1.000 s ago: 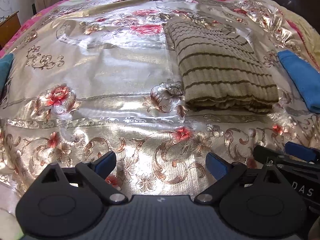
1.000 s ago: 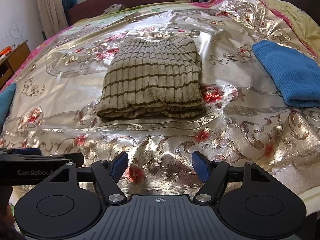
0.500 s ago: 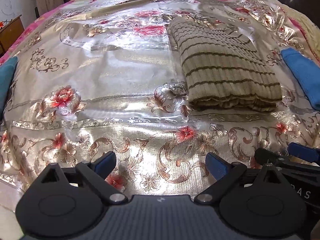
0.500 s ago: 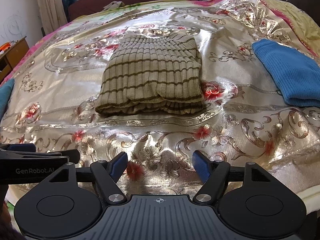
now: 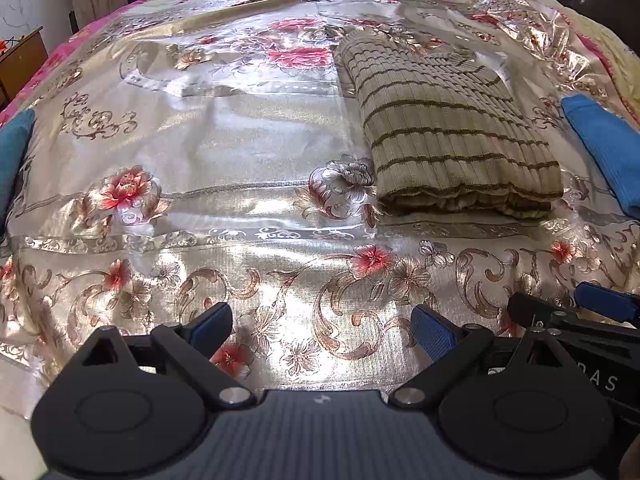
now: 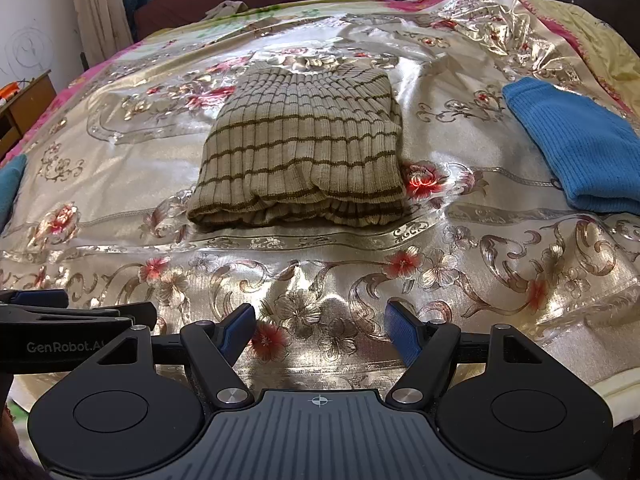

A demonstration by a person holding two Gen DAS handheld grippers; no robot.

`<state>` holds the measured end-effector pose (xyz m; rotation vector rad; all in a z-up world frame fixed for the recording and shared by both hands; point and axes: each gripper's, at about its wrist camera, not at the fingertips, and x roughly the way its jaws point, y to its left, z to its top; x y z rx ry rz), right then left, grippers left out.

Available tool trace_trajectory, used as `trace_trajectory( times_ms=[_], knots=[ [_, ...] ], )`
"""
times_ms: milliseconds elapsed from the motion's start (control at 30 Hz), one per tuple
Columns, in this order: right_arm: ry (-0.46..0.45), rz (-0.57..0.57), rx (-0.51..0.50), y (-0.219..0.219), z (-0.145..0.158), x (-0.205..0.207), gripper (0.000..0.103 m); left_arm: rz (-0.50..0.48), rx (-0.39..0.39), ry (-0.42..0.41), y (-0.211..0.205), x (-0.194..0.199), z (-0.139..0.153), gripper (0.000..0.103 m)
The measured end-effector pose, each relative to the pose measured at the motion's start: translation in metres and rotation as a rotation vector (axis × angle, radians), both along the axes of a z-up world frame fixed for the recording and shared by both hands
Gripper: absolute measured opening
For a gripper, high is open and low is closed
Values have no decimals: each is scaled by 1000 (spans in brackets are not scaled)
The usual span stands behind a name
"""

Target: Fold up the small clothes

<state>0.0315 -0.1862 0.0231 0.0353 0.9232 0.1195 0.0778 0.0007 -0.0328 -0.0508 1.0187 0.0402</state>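
Right wrist view first: I count one folded striped sweater, beige with thin brown stripes, lying on the bed at about twelve o'clock from my right hand-held gripper. Its fingers stand apart with nothing between them, hovering over the shiny floral bedspread near the bed's front edge. One blue knit garment lies at two o'clock, well apart from the sweater. A second blue piece, a teal cloth, shows only as a sliver at nine o'clock, cut off by the frame. The left hand-held gripper also has its fingers apart and empty; in its own view the sweater sits at one o'clock. The two tools sit side by side, each showing at the edge of the other's view. Beyond the bed I see one wooden cabinet at ten o'clock and a curtain at eleven. Nothing lies between either tool and the sweater except bare bedspread.
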Motion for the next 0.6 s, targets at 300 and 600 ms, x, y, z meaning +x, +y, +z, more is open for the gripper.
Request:
trace_trajectory(
  times_ms=[300,600],
  knots=[
    [0,0,-7,1,-1,-1,73,3,5,0,0,-1,-1,100],
    [0,0,-8,2,-1,-1,73,4,4,0,0,-1,0,99]
  ],
)
